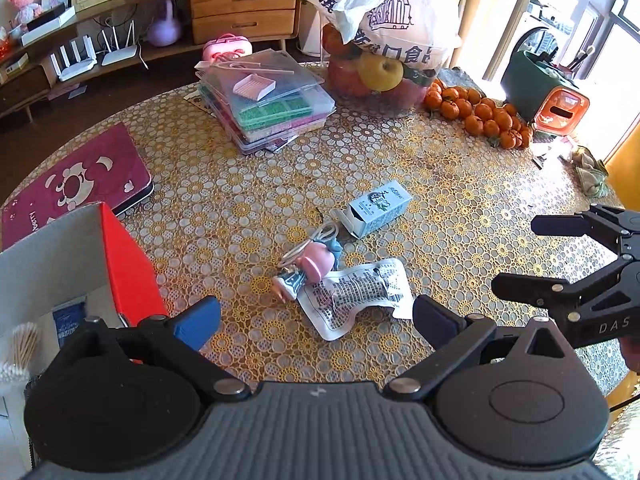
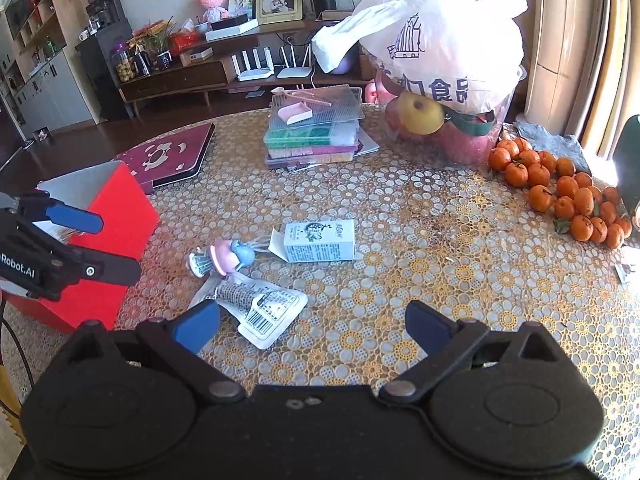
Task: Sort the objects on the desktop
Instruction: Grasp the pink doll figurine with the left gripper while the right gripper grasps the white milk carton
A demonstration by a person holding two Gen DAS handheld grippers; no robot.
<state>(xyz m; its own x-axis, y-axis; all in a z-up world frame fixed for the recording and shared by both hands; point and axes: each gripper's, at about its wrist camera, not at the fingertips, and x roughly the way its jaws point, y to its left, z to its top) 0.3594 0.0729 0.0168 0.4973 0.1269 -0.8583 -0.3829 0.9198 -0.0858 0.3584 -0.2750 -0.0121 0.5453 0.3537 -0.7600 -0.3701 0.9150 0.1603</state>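
I see a bench under a gold flower-patterned cloth, lit by sun from the right. Far ahead of my jaws stands a white plastic bag of fruit, with a heap of tangerines to its right and stacked clear bead cases to its left. A maroon laptop lies far left. A red box, open on top, sits just left of my left gripper, whose jaws are spread wide and empty. My right gripper is likewise spread and holds nothing. Between and just ahead of both pairs of jaws lie a flat printed packet, a small pale-blue carton on its side, and a pink-and-blue toy figure touching the packet. Nothing blocks them.
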